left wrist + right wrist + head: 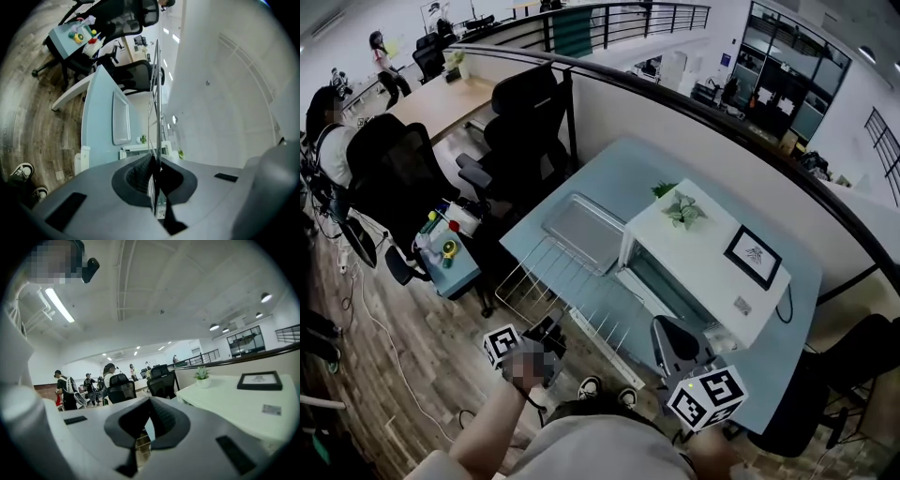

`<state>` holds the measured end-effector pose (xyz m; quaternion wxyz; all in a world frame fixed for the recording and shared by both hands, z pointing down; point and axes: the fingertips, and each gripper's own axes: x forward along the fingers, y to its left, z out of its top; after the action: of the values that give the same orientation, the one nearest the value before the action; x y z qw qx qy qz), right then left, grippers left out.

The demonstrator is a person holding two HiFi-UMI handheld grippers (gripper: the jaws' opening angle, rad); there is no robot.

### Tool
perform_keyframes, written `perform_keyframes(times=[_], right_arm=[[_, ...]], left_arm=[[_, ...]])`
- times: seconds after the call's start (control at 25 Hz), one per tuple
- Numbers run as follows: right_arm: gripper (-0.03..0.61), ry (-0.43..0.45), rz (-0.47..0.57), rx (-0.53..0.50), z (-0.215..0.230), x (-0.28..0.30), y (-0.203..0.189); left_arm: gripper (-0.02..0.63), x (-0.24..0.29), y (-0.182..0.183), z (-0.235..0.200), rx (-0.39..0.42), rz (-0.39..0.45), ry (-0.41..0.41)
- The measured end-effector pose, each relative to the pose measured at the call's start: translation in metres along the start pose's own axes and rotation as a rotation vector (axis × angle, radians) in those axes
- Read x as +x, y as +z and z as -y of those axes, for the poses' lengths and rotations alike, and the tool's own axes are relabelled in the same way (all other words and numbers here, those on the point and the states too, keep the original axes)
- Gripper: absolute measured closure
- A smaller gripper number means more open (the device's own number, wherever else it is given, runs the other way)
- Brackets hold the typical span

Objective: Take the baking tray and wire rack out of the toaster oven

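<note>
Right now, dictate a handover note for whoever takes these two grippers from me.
Left gripper: shut on the edge of the wire rack, holding it in front of the toaster oven, over the table's near edge.
Right gripper: open and empty, near the open oven door.
Baking tray: out, flat on the light blue table, left of the oven.
Done: tray out; rack looks clear of the oven.
Left: set the rack down and release it.
</note>
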<state>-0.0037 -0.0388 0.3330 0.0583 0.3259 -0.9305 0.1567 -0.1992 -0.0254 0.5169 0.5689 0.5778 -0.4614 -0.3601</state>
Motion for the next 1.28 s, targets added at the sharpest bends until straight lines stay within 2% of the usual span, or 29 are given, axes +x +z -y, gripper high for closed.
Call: perform_keyframes(times=[0.36,0.6,0.96,1.16,1.28], right_arm=[[0.575,0.037,-0.022,-0.018,-0.002,0.029,0.004],[0.575,0.04,-0.054,-0.026,0.003,0.052,0.001],[0.575,0.038,-0.082,-0.041,0.015,0.096,0.005],[0.575,0.025,-0.085,-0.039,0.027,0.117,0.007],[0.575,0.007,-0.09,-0.03,0.035,0.124,0.006]], left_arm=[[0.608,0.033,0.102,-0.014,0.09,0.094,0.087],[0.607,0.069,0.15,-0.033,0.107,0.094,0.132],[0.607,0.141,0.181,-0.062,0.071,0.061,0.151],[0.607,0.185,0.178,-0.095,0.036,0.013,0.193],[0.609,0.205,0.175,-0.109,0.0,0.0,0.189]])
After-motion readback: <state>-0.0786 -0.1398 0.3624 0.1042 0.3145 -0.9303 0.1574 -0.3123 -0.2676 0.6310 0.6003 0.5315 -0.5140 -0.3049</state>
